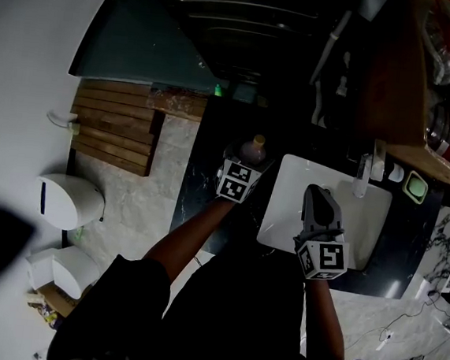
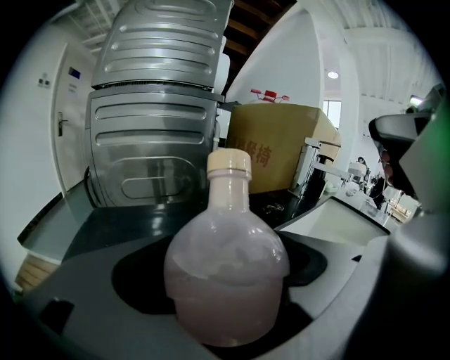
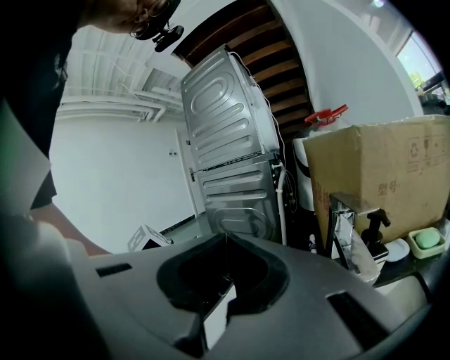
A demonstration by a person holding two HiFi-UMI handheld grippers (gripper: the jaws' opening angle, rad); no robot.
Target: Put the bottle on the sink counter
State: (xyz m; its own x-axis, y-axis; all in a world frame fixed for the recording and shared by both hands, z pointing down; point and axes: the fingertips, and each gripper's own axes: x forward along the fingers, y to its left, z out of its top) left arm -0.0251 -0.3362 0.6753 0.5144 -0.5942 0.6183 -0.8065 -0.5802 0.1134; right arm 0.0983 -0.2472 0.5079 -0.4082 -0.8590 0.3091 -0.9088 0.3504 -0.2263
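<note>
Overhead, the left gripper (image 1: 248,158) clasping the bottle (image 1: 253,148) hides its base.

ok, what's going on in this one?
A person works two handheld grippers at a dark sink counter. The left gripper is shut on a round-bellied bottle with a pale cap and pinkish contents, held upright at the counter just left of the white sink. Whether its base touches the counter can't be told. The right gripper is shut and empty, above the sink basin.
</note>
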